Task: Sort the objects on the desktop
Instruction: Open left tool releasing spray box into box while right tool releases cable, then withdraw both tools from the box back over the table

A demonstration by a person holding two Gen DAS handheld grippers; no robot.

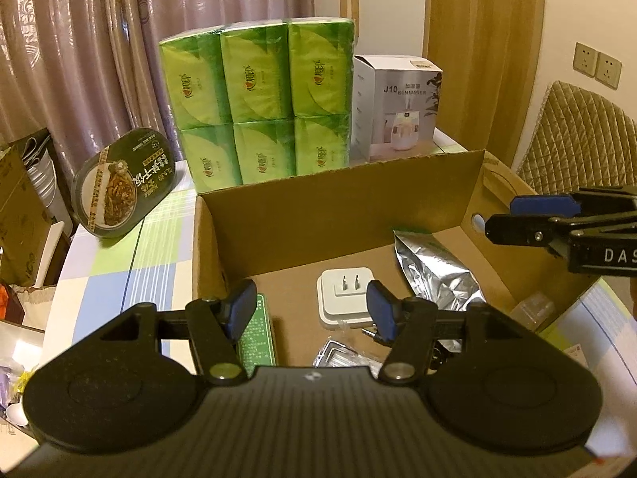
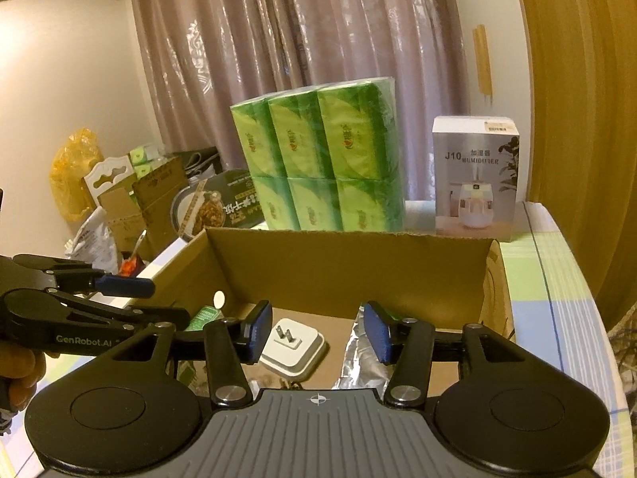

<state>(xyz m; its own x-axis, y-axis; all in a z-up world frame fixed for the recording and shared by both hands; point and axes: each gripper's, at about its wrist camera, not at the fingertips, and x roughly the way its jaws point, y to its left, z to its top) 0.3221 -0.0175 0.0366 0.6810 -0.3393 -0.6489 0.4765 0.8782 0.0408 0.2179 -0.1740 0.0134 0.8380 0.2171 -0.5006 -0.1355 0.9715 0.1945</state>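
**Both grippers over the open box**

I have my left gripper (image 1: 312, 310) poised above the near side of the cardboard box (image 1: 338, 199), its 2 blue-padded fingers (image 1: 241, 308) spread wide with nothing between them. Through the gap I see the white plug adapter (image 1: 346, 298) lying prongs-up on the box floor. Just beside it to the right lies a crumpled silver foil pouch (image 1: 434, 275), and against the left wall stands a green packet (image 1: 258, 338). A small clear plastic item (image 1: 338, 358) sits at the near edge (too hidden by the gripper body for me to name it).

My right gripper (image 2: 316, 330) also hangs over the box (image 2: 350, 275), jaws wide apart and holding nothing. From its camera the adapter (image 2: 292, 348) lies just past the left finger, with the foil pouch (image 2: 358, 362) below the right one. The left gripper (image 2: 127, 298) shows here at the left edge, over the box's left wall.

Behind the box, on the checked tablecloth (image 1: 119, 263), stands a 6-pack of green tissue packs (image 1: 258, 103) with a white humidifier carton (image 1: 398, 107) to its right. A dark round meal bowl (image 1: 119, 183) leans tilted to the left of the tissues. Curtains (image 1: 99, 40) hang behind.
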